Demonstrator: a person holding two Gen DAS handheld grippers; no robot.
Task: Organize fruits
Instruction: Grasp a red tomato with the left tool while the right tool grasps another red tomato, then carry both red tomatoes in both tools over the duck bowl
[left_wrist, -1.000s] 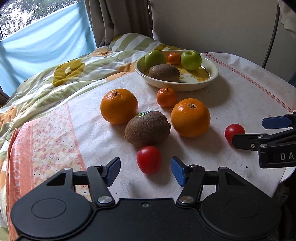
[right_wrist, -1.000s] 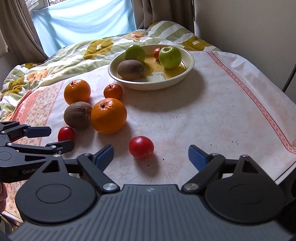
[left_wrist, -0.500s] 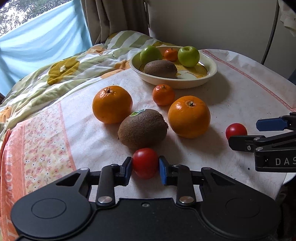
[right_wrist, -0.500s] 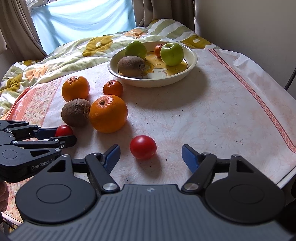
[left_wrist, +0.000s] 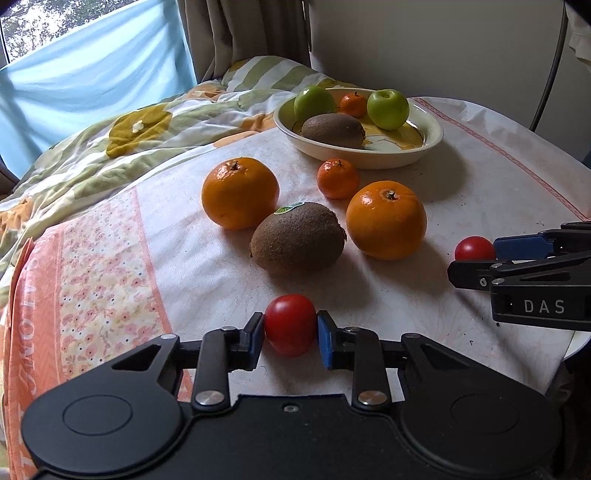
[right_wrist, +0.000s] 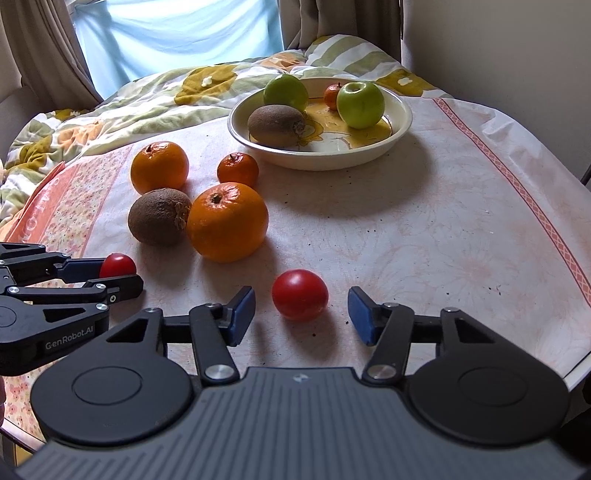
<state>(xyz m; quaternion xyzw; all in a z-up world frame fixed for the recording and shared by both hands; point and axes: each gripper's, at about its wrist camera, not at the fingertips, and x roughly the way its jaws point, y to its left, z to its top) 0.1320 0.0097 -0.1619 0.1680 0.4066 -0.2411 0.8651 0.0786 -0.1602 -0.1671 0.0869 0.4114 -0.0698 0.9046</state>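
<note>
My left gripper (left_wrist: 290, 334) is shut on a small red tomato (left_wrist: 290, 324), also seen in the right wrist view (right_wrist: 117, 265), low over the tablecloth. My right gripper (right_wrist: 301, 312) is open, its pads on either side of a second red tomato (right_wrist: 300, 294), not touching it; that tomato shows in the left wrist view (left_wrist: 474, 248). Two large oranges (left_wrist: 239, 192) (left_wrist: 386, 219), a kiwi (left_wrist: 297, 238) and a mandarin (left_wrist: 338, 178) lie loose on the table. A cream bowl (left_wrist: 430, 142) behind holds two green apples, a kiwi and a mandarin.
A floral quilt (left_wrist: 122, 147) lies bunched along the table's left and back side. The table edge (right_wrist: 576, 369) drops off close at the right. A wall and curtains stand behind the bowl.
My left gripper closed on the near tomato and holds it. My right gripper moved forward around the other tomato and narrowed its opening a little.
</note>
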